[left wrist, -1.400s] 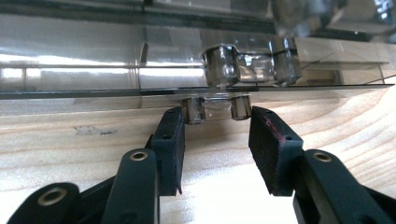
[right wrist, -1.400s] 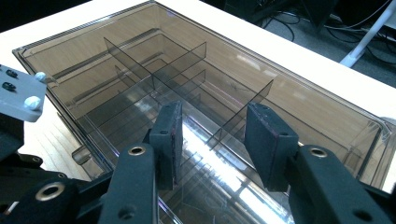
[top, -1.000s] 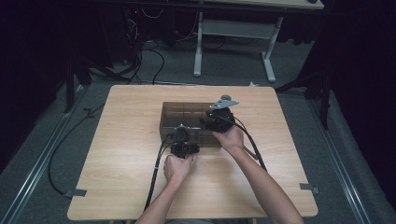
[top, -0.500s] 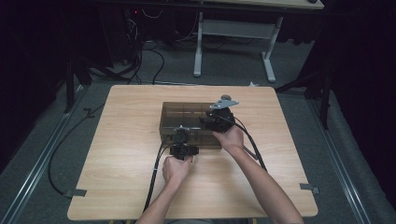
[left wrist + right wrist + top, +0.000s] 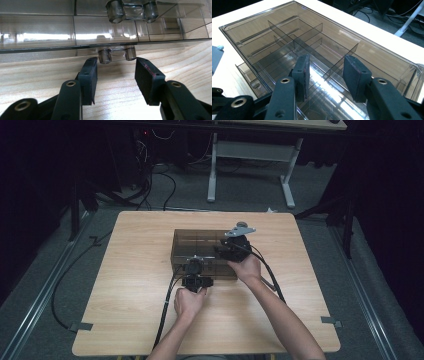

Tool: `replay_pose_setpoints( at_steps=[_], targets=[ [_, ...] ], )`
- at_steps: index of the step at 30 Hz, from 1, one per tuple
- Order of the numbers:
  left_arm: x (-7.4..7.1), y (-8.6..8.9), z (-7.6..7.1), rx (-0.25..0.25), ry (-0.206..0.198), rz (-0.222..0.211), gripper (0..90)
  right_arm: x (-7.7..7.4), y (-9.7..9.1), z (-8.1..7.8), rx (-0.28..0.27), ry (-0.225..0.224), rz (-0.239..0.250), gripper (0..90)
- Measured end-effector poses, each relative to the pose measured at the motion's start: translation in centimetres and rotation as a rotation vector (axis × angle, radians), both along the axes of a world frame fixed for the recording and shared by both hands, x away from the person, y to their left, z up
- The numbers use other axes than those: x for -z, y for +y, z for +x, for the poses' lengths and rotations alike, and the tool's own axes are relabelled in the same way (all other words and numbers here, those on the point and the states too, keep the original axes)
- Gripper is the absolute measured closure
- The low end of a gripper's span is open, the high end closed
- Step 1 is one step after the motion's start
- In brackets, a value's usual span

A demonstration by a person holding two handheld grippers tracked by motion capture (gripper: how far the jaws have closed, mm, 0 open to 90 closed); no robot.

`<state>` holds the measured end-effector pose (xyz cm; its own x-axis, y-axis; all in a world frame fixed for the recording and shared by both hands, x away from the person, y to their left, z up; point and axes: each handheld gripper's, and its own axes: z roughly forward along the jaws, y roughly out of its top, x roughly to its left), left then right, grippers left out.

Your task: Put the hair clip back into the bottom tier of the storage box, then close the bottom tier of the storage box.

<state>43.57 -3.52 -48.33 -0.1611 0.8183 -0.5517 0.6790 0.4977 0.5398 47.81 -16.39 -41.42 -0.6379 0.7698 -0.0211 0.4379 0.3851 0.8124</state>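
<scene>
- Between the left gripper (image 5: 116, 75)'s black pads (image 5: 91, 75) sits a small clear latch tab (image 5: 117, 54) on the near front edge of the smoky plastic box (image 5: 200, 242); the pads stand just off either side of it, not pressing, and the jaws have just been opening.
- Above that tab, a second matching latch piece (image 5: 132, 10) hangs from the lid edge, so the clasp looks undone or about to be fastened; which one, the frames do not settle.
- Over the box lid hovers the right gripper (image 5: 325, 75), jaws half open with nothing between them, its tips close to the clear lid (image 5: 332, 92) above the divided compartments.
- Outward, the box lies near the middle of the wooden table (image 5: 130, 285), its compartments apparently empty.
- Judged step: working the front latch while the right gripper steadies the lid.
- Next move probably calls for the left gripper to close squarely on the tab, keeping level so it does not slip off.
</scene>
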Motion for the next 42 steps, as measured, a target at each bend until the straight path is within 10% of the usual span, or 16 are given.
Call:
replay_pose_setpoints(
  at_steps=[8, 9, 19, 35, 42],
  targets=[
    [0.0, 0.3, -0.3, 0.032, -0.006, 0.022, 47.3, 0.0, 0.0, 0.0, 0.0, 0.002, 0.0, 57.5],
    [-0.1, 1.3, -0.8, 0.171, 0.033, 0.088, 46.7, 0.0, 0.0, 0.0, -0.002, 0.004, 0.0, 57.6],
    [-0.4, 2.2, -1.2, 0.026, -0.066, 0.011, 43.6, 0.0, 0.0, 0.1, -0.002, 0.003, -0.002, 57.5],
    [-1.5, 5.4, -2.7, 0.077, -0.206, 0.049, 37.8, 0.0, -0.1, 0.1, -0.002, 0.008, 0.009, 57.0],
    [-2.1, 7.6, -2.8, 0.068, -0.281, 0.002, 35.8, 0.0, -0.2, 0.1, -0.008, 0.012, 0.022, 48.1]
  ],
)
